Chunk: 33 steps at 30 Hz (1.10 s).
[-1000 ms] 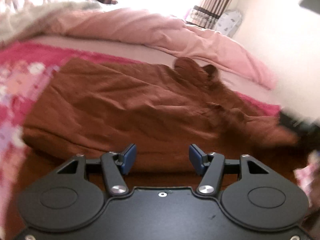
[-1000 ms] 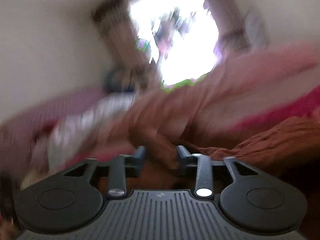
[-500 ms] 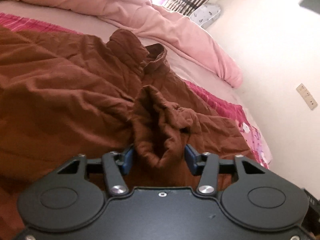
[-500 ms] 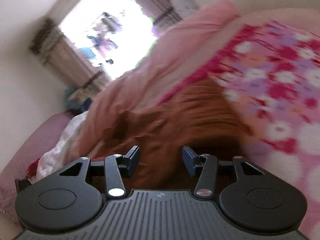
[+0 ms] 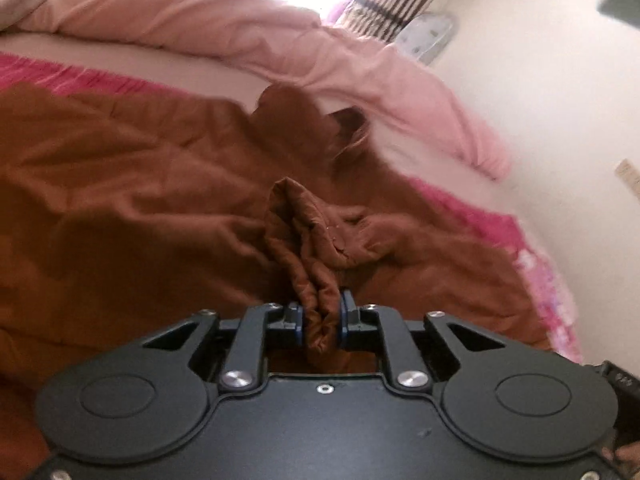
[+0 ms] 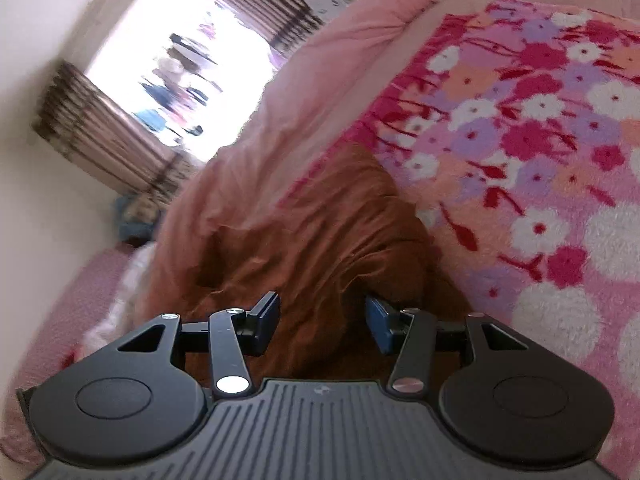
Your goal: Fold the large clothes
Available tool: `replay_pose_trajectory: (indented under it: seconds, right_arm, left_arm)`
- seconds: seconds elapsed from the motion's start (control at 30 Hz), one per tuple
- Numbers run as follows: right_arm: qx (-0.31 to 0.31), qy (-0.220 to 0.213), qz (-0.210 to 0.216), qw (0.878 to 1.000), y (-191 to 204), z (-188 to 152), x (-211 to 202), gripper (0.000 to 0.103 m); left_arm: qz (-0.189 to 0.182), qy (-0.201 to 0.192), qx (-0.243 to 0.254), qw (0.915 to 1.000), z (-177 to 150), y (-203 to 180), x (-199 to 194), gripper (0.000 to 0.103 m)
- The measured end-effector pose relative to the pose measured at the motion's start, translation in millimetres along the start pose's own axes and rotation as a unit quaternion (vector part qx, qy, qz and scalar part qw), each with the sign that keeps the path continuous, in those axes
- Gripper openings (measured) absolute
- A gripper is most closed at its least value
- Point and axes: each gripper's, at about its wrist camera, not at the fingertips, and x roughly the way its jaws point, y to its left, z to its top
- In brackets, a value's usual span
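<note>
Still early in the task, I judge. The brown garment (image 5: 152,208) lies spread on the bed (image 6: 540,128), on the pink flower blanket, w/ many wrinkles and no clean fold visible yet. Behind it a pale pink duvet (image 5: 224,28) is piled along the far side of the bed.

The left tongs (image 5: 320,316) are pressed together on a bunched part of the brown cloth, prob. a sleeve end or a corner; I cannot tell which. The fabric stands up in a thick ridge from between the pads (image 5: 298,318), so the pinch holds several layers.

The right tongs (image 6: 322,322) are half spread. Their jaws have just been closing a little, and brown cloth lies between them, but the pads do not press it as far as the right wrist view shows. They sit low over another edge of the garment, near the border w/ the blanket.

Done so far: one grip taken, approx. nothing folded. Left to do: the right side must catch its edge, then the garment needs to be pulled flat, folded over, and smoothed. The bunched grip may drag wrinkles into the fold.
</note>
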Motion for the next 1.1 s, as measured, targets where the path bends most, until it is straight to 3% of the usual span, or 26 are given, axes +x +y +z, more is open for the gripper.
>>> replay_pose_trajectory:
  seconds: [0.1,0.23,0.43,0.53,0.6,0.77,0.83,0.93,1.1]
  right_arm:
    - [-0.004,0.014,-0.013,1.0,-2,-2,5,0.05]
    - [-0.007,0.021,-0.021,1.0,7,1,-13,0.054]
    - [-0.103,-0.049,-0.021,0.993,55,8,-41,0.058]
    - [-0.146,-0.07,-0.028,0.986,75,9,-24,0.058]
    - [-0.151,-0.063,-0.034,0.986,79,8,-7,0.058]
    - [-0.154,-0.032,-0.071,0.985,66,-1,30,0.056]
    - [-0.152,-0.026,-0.092,0.984,55,-3,41,0.05]
    - [-0.141,-0.018,-0.094,0.985,39,-4,49,0.04]
    - [-0.135,-0.02,-0.087,0.987,45,-3,36,0.042]
  left_arm:
    - [-0.005,0.001,-0.011,0.9999,1,7,1,0.017]
    - [-0.011,-0.006,0.0,0.9999,12,1,-25,0.023]
    - [0.006,-0.049,0.062,0.9968,21,-33,-69,0.022]
    - [-0.017,-0.043,0.101,0.9938,16,-55,-61,0.025]
    - [-0.004,-0.031,0.113,0.9931,12,-57,-46,0.025]
    - [0.018,0.015,0.088,0.9958,2,-37,-4,0.025]
    - [0.013,0.018,0.082,0.9964,-2,-27,3,0.027]
    - [0.001,0.017,0.065,0.9977,-1,-18,4,0.026]
    - [-0.006,0.003,0.061,0.9981,5,-24,-22,0.026]
